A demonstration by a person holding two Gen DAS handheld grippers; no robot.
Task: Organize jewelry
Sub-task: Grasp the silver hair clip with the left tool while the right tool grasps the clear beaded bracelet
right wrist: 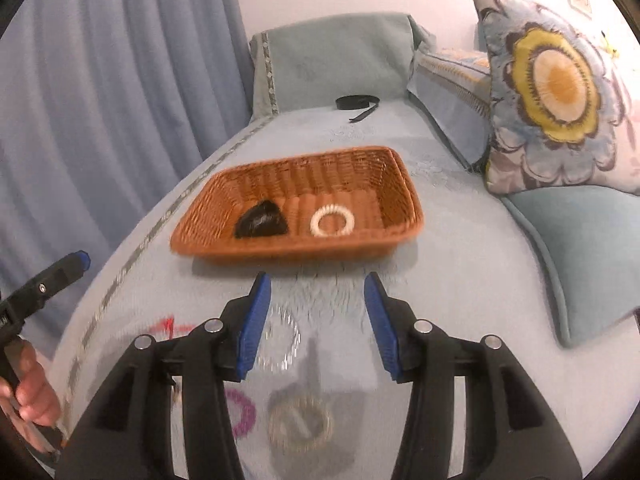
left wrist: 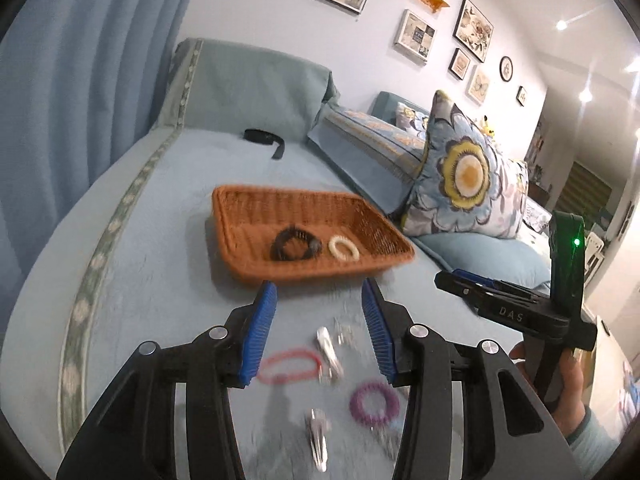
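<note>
A brown wicker basket [left wrist: 256,216] [right wrist: 208,216] sits on the blue bedspread and holds a black hair tie [left wrist: 295,245] [right wrist: 261,220] and a white coil ring [left wrist: 344,248] [right wrist: 332,221]. My left gripper [left wrist: 319,298] is open and empty above loose pieces: a red band [left wrist: 289,365], silver clips [left wrist: 329,347] [left wrist: 317,438] and a purple coil ring [left wrist: 374,402]. My right gripper [right wrist: 317,289] is open and empty above a clear beaded bracelet [right wrist: 280,338], a gold-coloured ring-shaped piece [right wrist: 300,424] and the purple ring [right wrist: 240,416]. The right gripper also shows in the left wrist view [left wrist: 460,280].
A large flowered cushion [left wrist: 460,172] [right wrist: 556,92] leans at the right by more cushions. A black strap [left wrist: 264,138] [right wrist: 358,103] lies far back on the bed. Blue curtains [left wrist: 80,80] hang at the left.
</note>
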